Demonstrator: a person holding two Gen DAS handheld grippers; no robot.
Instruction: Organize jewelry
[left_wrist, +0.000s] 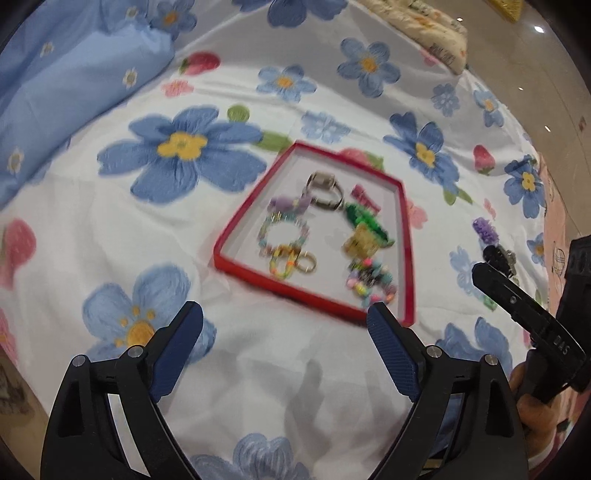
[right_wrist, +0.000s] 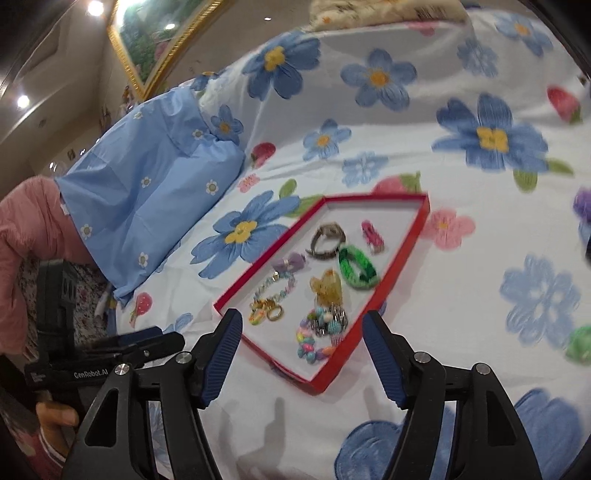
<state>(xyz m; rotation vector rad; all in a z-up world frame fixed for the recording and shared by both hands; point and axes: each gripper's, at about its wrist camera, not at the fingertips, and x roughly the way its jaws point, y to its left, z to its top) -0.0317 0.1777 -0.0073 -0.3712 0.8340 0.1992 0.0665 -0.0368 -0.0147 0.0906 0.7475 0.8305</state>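
A red-rimmed tray (left_wrist: 236, 225) (right_wrist: 413, 236) lies on the flowered bedsheet. It holds a watch (left_wrist: 325, 192) (right_wrist: 327, 240), a green bracelet (left_wrist: 364, 221) (right_wrist: 358, 267), a pink clip (left_wrist: 365, 197) (right_wrist: 373, 232), a yellow claw clip (left_wrist: 360, 245) (right_wrist: 327, 288), beaded bracelets (left_wrist: 282, 230) (right_wrist: 314, 341) and rings (left_wrist: 306, 262) (right_wrist: 275, 314). My left gripper (left_wrist: 286, 315) is open and empty, just short of the tray's near edge. My right gripper (right_wrist: 301, 325) is open and empty over the tray's near corner. A purple clip (left_wrist: 484, 229) and a black clip (left_wrist: 498, 258) lie right of the tray.
A blue pillow (left_wrist: 74, 92) (right_wrist: 147, 192) lies at the left. The right gripper's finger (left_wrist: 517, 299) shows at the right of the left wrist view; the left gripper (right_wrist: 110, 354) shows at the lower left of the right wrist view. A green item (right_wrist: 580, 343) lies at the right edge.
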